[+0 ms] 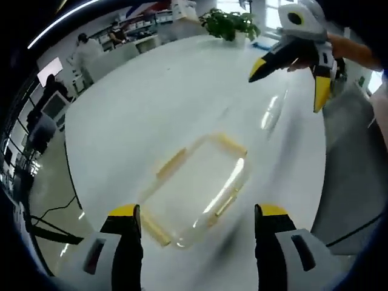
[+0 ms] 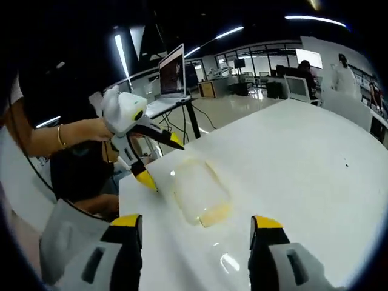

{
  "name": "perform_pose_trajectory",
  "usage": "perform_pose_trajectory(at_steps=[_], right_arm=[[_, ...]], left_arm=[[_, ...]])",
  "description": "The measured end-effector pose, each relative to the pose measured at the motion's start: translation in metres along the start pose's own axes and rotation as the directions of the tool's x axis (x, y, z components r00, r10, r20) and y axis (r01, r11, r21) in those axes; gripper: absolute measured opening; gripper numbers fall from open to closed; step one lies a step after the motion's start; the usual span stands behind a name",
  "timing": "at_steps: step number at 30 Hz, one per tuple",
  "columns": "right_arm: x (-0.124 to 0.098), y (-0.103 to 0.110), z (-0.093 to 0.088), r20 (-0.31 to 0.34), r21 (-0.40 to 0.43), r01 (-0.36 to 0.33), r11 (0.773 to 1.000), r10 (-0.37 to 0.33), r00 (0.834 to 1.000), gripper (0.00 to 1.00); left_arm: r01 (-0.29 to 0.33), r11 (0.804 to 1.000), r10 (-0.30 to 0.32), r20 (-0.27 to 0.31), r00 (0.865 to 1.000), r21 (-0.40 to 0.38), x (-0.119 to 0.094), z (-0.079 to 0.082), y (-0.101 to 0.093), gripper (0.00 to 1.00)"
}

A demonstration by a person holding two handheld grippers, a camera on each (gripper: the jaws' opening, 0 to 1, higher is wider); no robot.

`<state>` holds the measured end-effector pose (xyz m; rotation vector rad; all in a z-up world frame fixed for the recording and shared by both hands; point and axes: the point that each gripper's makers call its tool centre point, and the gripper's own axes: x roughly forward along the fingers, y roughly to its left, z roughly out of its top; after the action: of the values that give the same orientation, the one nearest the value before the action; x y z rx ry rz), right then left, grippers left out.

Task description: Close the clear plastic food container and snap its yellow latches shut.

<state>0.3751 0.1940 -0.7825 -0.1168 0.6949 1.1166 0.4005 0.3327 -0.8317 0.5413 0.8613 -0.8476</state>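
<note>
Lying on the glossy white table (image 1: 182,103), a clear rounded-rectangular container (image 1: 197,191) faces both wide-apart hand-held grippers.

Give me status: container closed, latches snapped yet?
Done: lid looks seated on the clear container, though blur hides the seal. In hand: nothing; left gripper and right gripper are both open, off it. Left: snapping the yellow latches; their state is unreadable.

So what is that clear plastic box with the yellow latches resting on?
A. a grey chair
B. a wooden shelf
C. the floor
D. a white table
D: the clear plastic box with yellow latches lies flat on the white table, between the open left gripper jaws.
</note>
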Motion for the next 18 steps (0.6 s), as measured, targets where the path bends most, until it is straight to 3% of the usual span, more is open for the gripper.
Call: perform_pose_trajectory(at_steps=[3, 7, 9, 18], right_arm=[[0.007, -0.001, -0.001, -0.033, -0.060, 0.007, 0.998, -0.009, 0.999, 0.72], [0.020, -0.004, -0.004, -0.072, -0.126, 0.035, 0.991, -0.045, 0.996, 0.68], [0.026, -0.003, -0.004, -0.082, -0.132, 0.027, 0.991, -0.038, 0.996, 0.68], [0.052, 0.002, -0.003, -0.117, -0.137, -0.020, 0.990, 0.004, 0.993, 0.70]], left_arm=[[0.017, 1.000, -0.016, -0.010, 1.000, 0.020, 0.003, -0.001, 0.001, 0.75], [0.040, 0.994, -0.031, -0.087, 0.996, 0.102, 0.004, -0.012, 0.003, 0.76], [0.057, 0.988, -0.041, -0.118, 0.992, 0.141, 0.005, -0.017, 0.004, 0.76], [0.097, 0.973, -0.066, -0.154, 0.986, 0.209, 0.011, -0.027, 0.012, 0.75]])
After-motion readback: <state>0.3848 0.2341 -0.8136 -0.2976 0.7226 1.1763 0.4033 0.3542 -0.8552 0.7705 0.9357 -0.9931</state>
